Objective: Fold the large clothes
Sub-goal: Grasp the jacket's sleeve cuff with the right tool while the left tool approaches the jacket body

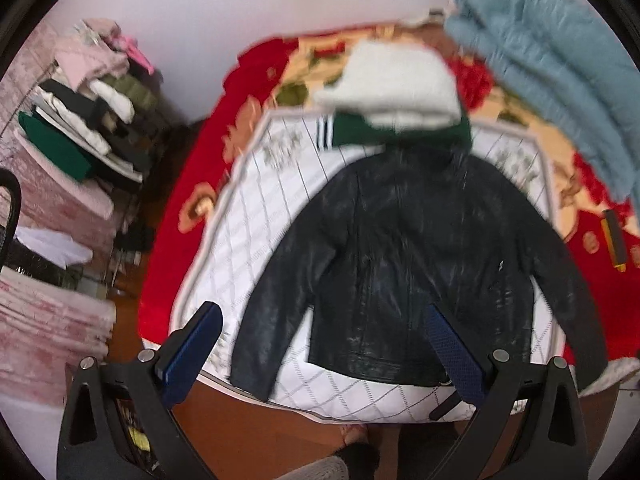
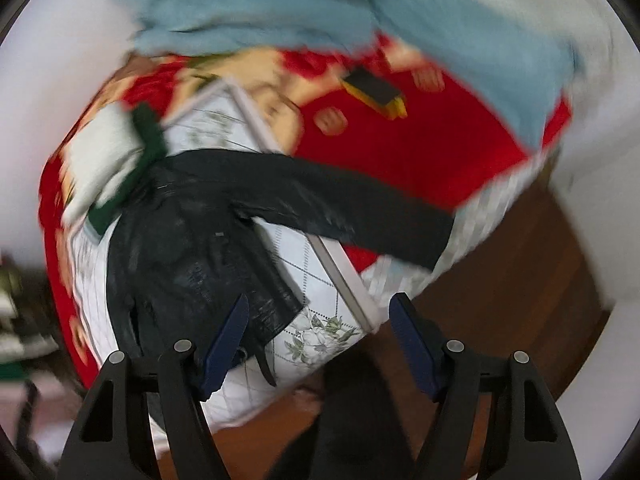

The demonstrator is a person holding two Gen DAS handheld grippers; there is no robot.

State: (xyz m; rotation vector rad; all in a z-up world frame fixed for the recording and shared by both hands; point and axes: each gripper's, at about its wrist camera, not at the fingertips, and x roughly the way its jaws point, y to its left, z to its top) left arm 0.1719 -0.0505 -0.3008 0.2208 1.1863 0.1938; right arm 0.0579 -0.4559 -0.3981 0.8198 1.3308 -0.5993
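I'm at the opening of the fold: the black leather jacket [image 1: 400,264] lies spread flat on the white quilted mat [image 1: 256,216] over the bed, its hem just ahead of my left hand-held gripper [image 1: 320,344] and its right sleeve stretched ahead of my right hand-held gripper [image 2: 320,328]. Both stand released, nothing between the fingers — the pictures are blurred. Next, I judge, each must close on a hem corner or sleeve — squarely, for the leather looks stiff.

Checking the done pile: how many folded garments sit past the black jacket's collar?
2: a white one on top, a green one with white stripes under it, both touching the jacket collar. More may be hidden beneath.
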